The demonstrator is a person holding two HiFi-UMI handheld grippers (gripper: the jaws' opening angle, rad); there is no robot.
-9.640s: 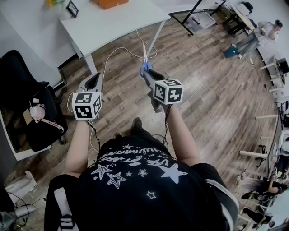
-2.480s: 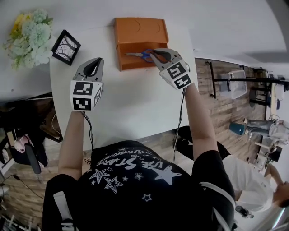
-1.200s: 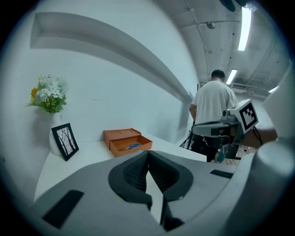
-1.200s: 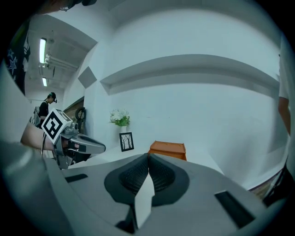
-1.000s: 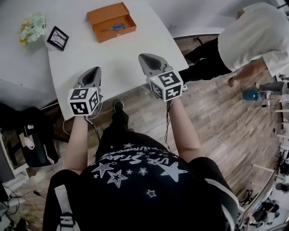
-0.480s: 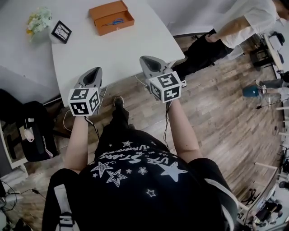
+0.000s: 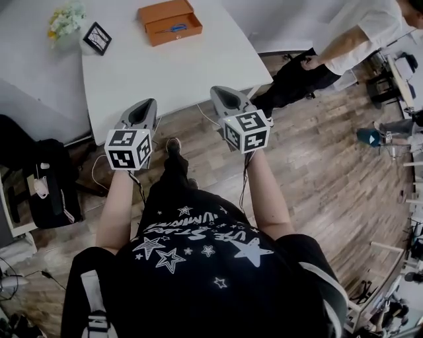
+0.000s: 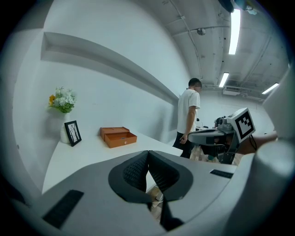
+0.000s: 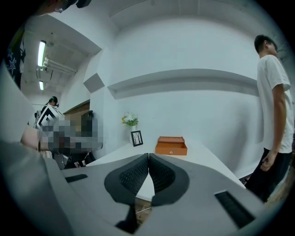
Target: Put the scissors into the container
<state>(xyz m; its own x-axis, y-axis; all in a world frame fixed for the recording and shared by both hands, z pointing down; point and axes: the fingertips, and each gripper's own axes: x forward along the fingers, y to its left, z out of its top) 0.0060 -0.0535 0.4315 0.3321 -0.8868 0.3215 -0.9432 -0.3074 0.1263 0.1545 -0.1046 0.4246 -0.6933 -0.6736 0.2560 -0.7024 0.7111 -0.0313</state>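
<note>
I look steeply down over a person in a black star-printed shirt who stands on a wooden floor [image 7: 317, 165], back from a white desk [image 7: 178, 72]. Each hand holds a tool out in front, level with the desk's near edge.

The left tool [image 7: 146, 105] is closed: in the left gripper view its two ribbed pads meet with nothing between them. The right tool [image 7: 222, 93] is closed in the same way, pads pressed together and empty.

The scissors [image 7: 173, 28], with blue handles, lie inside the orange container [image 7: 158, 38], a shallow open box with its lid folded back. The container sits at the far side of the desk, well away from both tools.

Left of the container stand a small black picture frame [image 7: 98, 37] and, beyond it, a bunch of pale flowers [image 7: 66, 20] in a white vase.

A bystander in a white shirt and dark trousers [image 7: 344, 39] stands beside the desk's right end.
</note>
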